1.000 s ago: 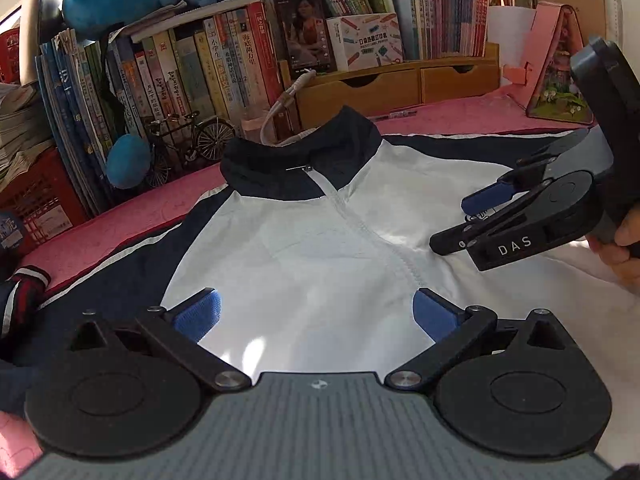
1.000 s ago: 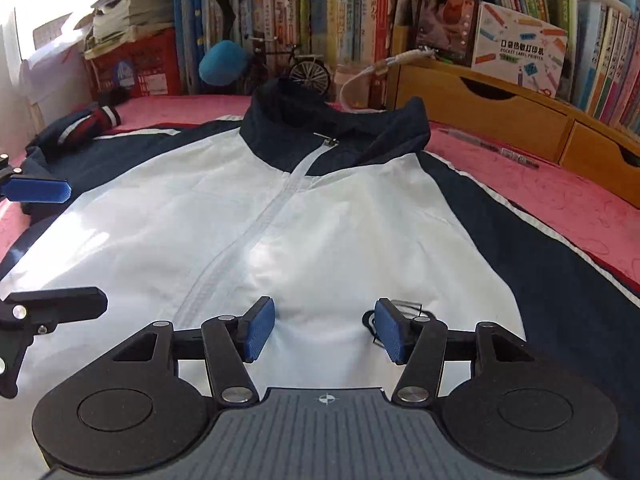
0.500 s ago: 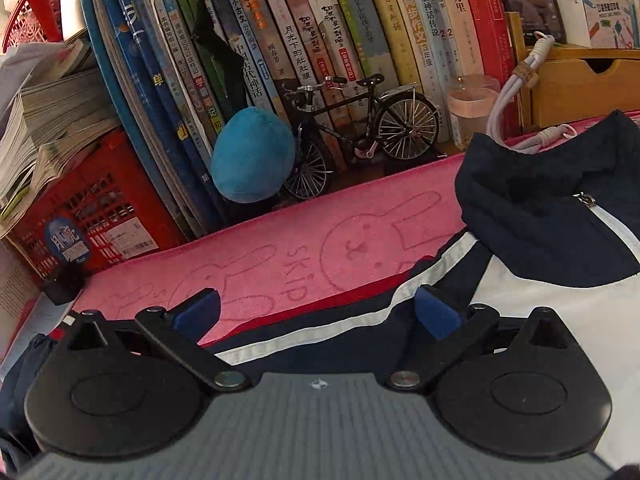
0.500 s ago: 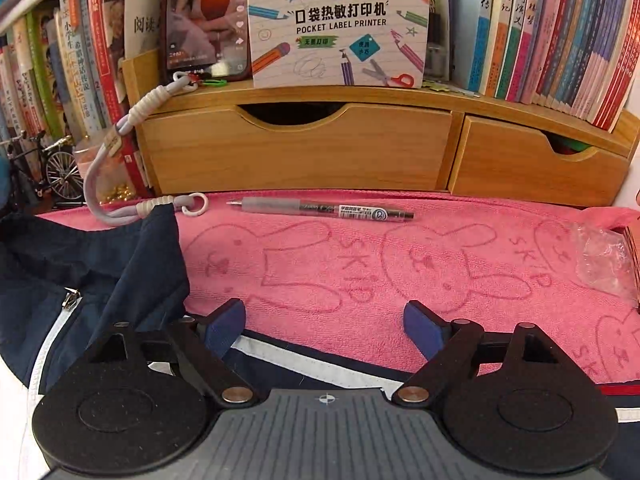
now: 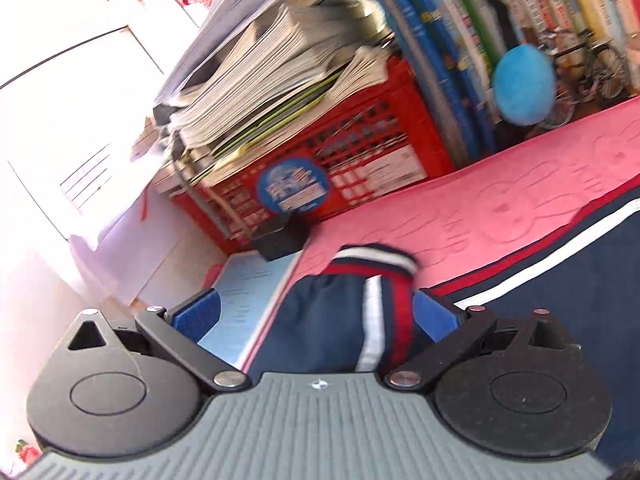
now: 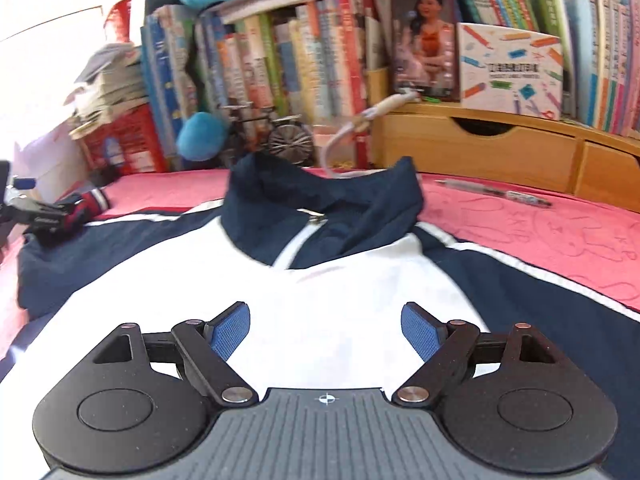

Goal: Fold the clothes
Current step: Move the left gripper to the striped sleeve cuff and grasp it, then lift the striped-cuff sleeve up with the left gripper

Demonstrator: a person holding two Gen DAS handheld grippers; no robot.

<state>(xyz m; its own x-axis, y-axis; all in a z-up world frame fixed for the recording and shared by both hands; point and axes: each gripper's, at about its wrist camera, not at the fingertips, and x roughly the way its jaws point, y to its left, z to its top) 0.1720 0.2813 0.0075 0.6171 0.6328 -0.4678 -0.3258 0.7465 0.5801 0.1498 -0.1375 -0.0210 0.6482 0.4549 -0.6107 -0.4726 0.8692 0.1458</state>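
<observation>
A navy and white jacket (image 6: 328,280) lies spread face up on a pink towel (image 6: 560,232), collar toward a shelf of books (image 6: 280,60). Its sleeve (image 5: 344,312), ending in a red, white and navy striped cuff (image 5: 372,258), reaches toward a red crate (image 5: 340,152). The left gripper (image 5: 316,312) has its fingers spread either side of that sleeve, not pinching it. The right gripper (image 6: 326,330) hovers over the white chest panel; its fingers have just been opening, with nothing between them.
</observation>
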